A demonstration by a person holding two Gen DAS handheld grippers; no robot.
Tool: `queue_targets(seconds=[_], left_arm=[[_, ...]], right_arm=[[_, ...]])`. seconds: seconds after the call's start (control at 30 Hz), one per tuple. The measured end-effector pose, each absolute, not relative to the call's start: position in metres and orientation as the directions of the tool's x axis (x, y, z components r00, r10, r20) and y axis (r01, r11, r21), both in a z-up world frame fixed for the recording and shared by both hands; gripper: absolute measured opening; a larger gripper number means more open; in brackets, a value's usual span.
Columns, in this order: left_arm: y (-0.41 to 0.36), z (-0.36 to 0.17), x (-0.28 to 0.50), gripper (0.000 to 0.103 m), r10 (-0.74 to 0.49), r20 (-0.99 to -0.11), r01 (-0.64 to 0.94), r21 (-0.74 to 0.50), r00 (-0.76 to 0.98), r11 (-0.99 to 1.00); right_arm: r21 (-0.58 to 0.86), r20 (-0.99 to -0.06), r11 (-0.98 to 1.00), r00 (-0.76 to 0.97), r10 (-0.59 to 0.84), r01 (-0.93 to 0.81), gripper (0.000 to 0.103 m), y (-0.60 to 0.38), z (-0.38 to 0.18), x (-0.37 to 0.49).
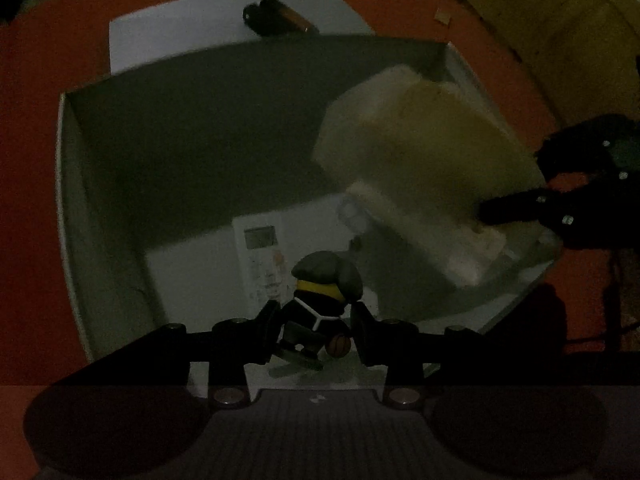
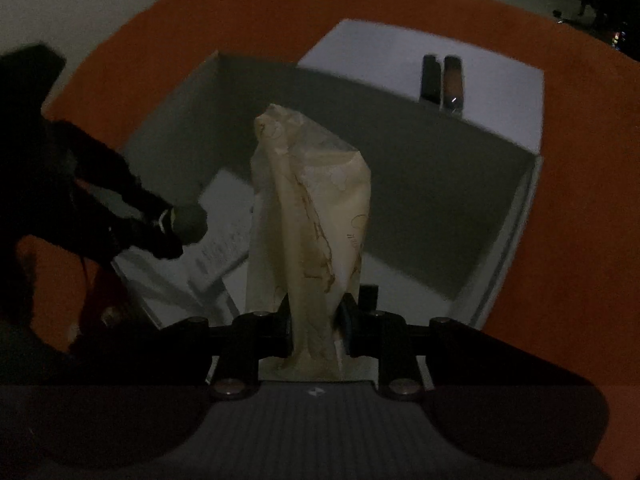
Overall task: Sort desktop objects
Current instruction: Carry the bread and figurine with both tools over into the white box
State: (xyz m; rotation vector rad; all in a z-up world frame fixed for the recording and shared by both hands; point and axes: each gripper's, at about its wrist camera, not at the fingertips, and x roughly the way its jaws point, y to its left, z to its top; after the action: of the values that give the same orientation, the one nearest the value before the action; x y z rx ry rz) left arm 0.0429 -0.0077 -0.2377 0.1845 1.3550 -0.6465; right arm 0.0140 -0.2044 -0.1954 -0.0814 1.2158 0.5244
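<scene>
My left gripper is shut on a small toy figure with a grey cap, yellow face, black outfit and an orange ball, held over a white box. My right gripper is shut on a cream tissue pack, held over the same box; the pack also shows in the left wrist view, with the right gripper at its lower right. A white remote control lies on the box floor; it also shows in the right wrist view.
The box stands on an orange table. Behind it lies a white sheet with two batteries, also in the right wrist view. A yellow surface is at the far right.
</scene>
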Motion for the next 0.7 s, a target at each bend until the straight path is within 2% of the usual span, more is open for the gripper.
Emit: queue_targets(seconds=[0.7], left_arm=[[-0.013,-0.278,0.031,0.033,-0.272,-0.962,0.529,-0.215,0.031,0.821]], right_arm=[[0.134,-0.95,0.877,0.192,0.246,-0.461,0.024,-0.197,-0.241,0.012]])
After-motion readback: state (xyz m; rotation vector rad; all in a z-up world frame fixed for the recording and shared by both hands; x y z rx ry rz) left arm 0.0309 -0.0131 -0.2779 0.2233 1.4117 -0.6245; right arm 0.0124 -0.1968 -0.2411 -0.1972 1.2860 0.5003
